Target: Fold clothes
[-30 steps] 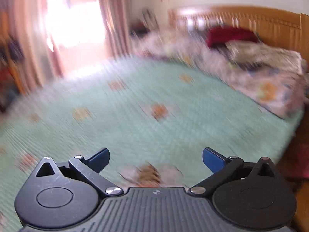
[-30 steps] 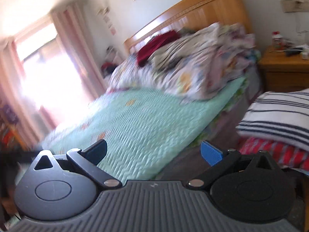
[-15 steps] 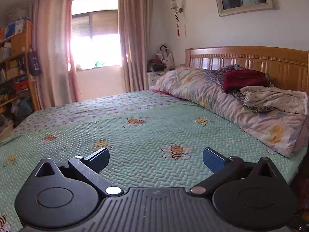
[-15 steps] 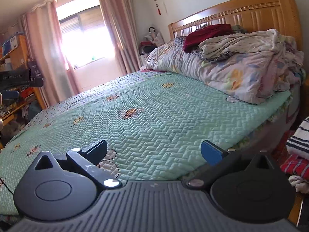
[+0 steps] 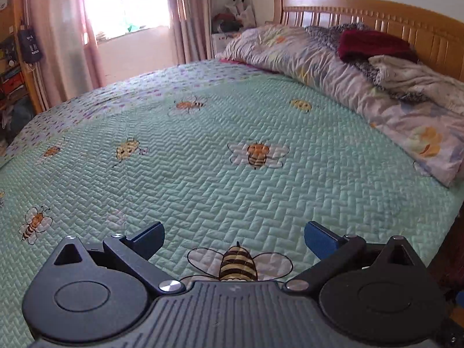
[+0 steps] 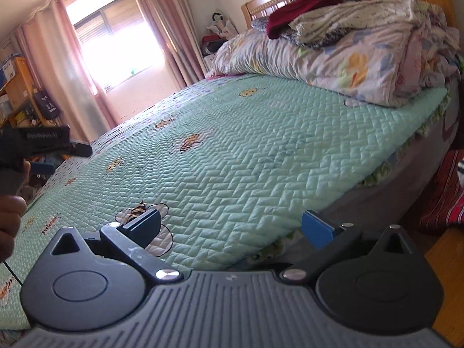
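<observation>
Your view has steadied from a blurred sweep onto the green quilt [image 5: 203, 159]. Both the left gripper [image 5: 233, 236] and the right gripper [image 6: 230, 226] hang released and empty above its near edge. The only clothes visible, striped red ones [image 6: 443, 191], lie beside the quilt, unfolded.

A bed [image 5: 261, 197] fills both views, covered by a green quilt [image 5: 203, 159] printed with bees. A wooden headboard [image 5: 406, 20] stands at its head end, and a floral duvet [image 5: 333, 66] lies bunched along that edge. Beyond the bed's far side, pink curtains [image 5: 58, 43] flank a bright window [image 5: 127, 0]. A shelf [image 6: 17, 92] stands against the wall left of the curtains.
</observation>
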Demonstrator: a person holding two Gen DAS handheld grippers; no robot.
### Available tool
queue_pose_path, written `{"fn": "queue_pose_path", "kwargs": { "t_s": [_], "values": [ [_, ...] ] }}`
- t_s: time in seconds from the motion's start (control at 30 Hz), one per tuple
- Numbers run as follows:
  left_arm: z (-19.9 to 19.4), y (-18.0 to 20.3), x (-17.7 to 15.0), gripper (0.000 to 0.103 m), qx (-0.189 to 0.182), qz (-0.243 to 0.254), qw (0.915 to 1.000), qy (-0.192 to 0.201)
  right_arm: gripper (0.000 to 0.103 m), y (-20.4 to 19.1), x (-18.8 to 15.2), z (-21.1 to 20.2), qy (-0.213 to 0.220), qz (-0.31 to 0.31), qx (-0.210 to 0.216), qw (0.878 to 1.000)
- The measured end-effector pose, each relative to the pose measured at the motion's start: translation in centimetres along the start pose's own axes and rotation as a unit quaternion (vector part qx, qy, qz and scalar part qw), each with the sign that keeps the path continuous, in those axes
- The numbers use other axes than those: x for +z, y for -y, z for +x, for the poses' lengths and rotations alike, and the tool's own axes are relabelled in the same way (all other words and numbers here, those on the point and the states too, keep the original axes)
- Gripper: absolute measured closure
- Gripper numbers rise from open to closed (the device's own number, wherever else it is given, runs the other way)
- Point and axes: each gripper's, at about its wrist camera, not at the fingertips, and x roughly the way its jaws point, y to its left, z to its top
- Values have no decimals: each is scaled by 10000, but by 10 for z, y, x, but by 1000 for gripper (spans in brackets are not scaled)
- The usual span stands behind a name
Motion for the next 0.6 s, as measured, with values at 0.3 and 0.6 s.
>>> {"fn": "queue_pose_path", "kwargs": {
  "t_s": [0.3, 0.6],
  "values": [
    [52, 24, -9, 1, 121, 156, 9973, -701, 0, 23, -10, 18, -326, 409, -68, 9986],
    [86, 44, -3, 1, -10, 125, 9956, -933, 0, 23, 14, 49, -162, 291, -123, 9994]
  ]
}}
